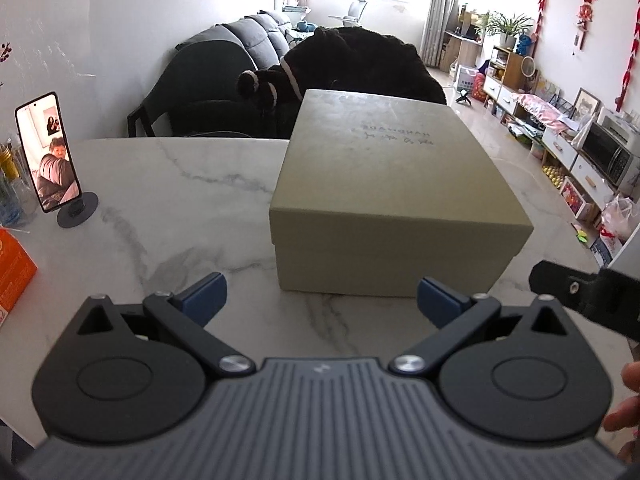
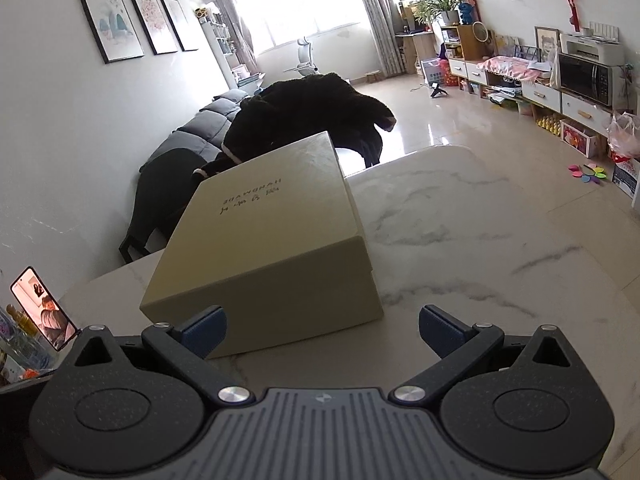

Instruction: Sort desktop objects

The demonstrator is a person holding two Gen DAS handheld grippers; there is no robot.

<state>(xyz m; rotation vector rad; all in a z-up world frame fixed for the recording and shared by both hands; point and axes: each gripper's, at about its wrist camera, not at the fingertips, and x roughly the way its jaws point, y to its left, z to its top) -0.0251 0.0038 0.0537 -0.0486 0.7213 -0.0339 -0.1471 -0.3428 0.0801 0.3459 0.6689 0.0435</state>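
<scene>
olive-green lidded cardboard box [image 1: 396,196] sits closed on a white marble-patterned table [image 1: 168,208], toward its far edge. its lid carries two lines of faint print, seen upside down from both cameras; the upper line is in latin capitals and the lower looks like chinese characters, neither clear enough to read.

left gripper [image 1: 320,298] hovers just in front of the box, its blue-padded jaws spread wide, with nothing between them. right gripper [image 2: 322,330] is also wide open and holds nothing, near the box's front right corner.

at the table's left edge, a smartphone [image 1: 47,152] stands upright on a round black stand [image 1: 78,210], its screen lit. an orange carton [image 1: 14,272] lies at the left edge, its lettering unreadable. behind the table, a black fleece garment [image 1: 352,64] drapes over a chair.
</scene>
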